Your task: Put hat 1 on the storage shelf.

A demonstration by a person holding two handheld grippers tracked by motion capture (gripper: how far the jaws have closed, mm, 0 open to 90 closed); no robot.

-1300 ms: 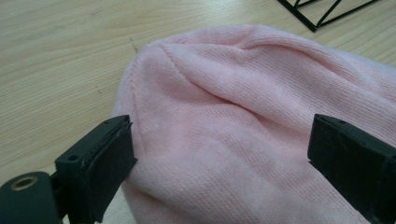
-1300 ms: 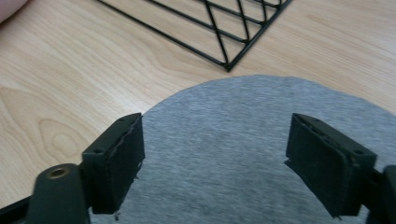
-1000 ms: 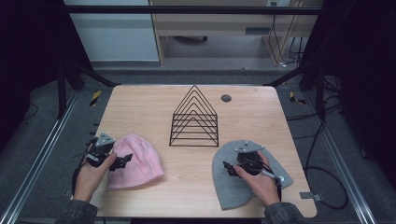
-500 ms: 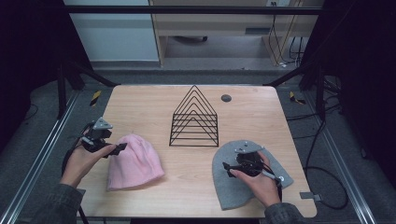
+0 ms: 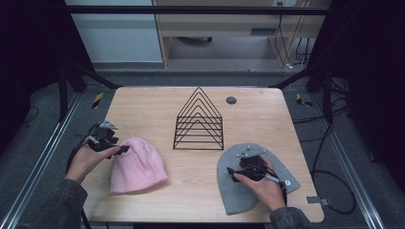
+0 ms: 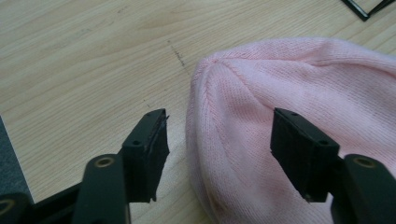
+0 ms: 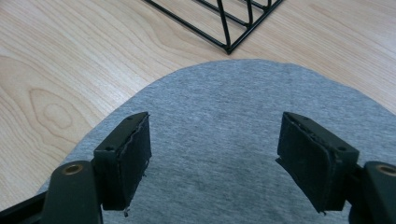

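No readable writing shows on anything; a small pale tag on the grey hat (image 5: 248, 188) near the right hand (image 5: 264, 187) is too small to make out. The pink hat (image 6: 299, 116) is a ribbed knit with a rounded crown, lying flat just ahead of the left tongs (image 6: 219, 156), whose jaws stand apart, one over bare wood, the other above the knit, astride the hat's edge. The grey hat is a smooth, fine jersey, dome-shaped, spread flat under the right tongs (image 7: 212, 158); their jaws are also wide apart, both over the cloth. Beyond the right tongs stands a black wire rack (image 5: 199, 121) of nested triangular frames. The surface (image 5: 157, 107) is pale wood-grain with rounded corners and a small dark round disc (image 5: 231, 100) far beyond the rack. Around it lie grey floor, metal rails and cables.
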